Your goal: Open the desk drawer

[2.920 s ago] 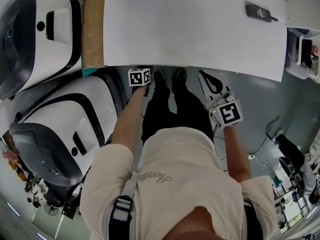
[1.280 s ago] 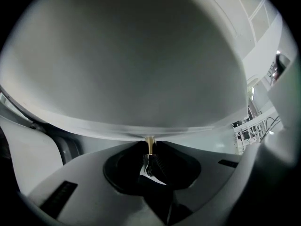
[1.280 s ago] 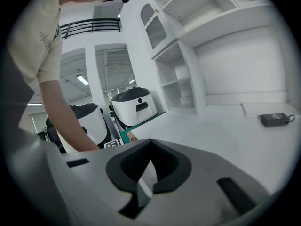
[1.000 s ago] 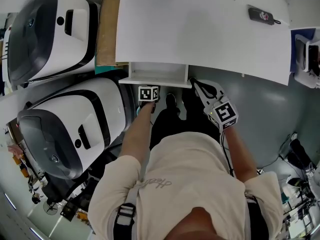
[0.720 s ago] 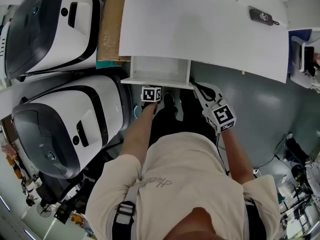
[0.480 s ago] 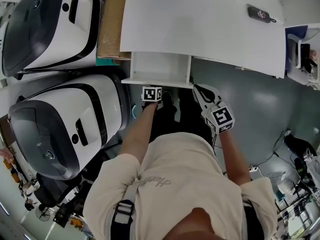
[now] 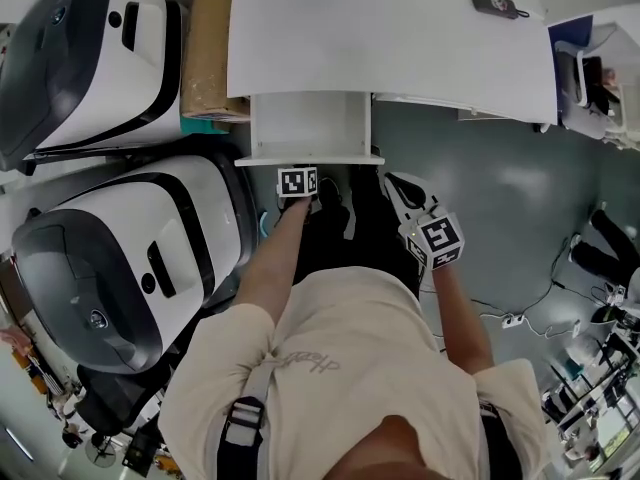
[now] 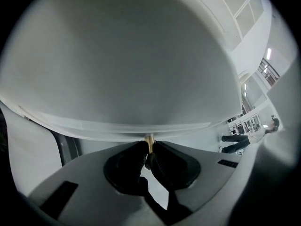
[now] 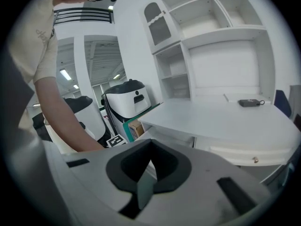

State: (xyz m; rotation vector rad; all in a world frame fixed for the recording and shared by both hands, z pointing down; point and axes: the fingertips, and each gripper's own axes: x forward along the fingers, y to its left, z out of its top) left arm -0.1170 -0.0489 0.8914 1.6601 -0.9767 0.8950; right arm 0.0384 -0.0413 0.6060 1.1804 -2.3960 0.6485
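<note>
We look down on two big white-and-black machines [image 7: 110, 258], one behind the other at the left, and the white tabletop [image 7: 400, 38] that runs across the top. Against the tabletop's left end lies a brown cardboard box [image 7: 208, 38]. The desk drawer [image 7: 310, 157] stands pulled out from under the tabletop's left part, towards us, its white inside showing. Just in front of its front panel we hold the left tongs [image 8: 149, 149]. They are closed on the small brass knob [image 8: 149, 141] at the panel's lower edge, with a dark pad pressed to each side of its stem. The right tongs [image 9: 151, 143] hang to the right of the drawer, apart from it, tips together and nothing between them. A small dark device [image 7: 495, 3] lies far back on the tabletop.
</note>
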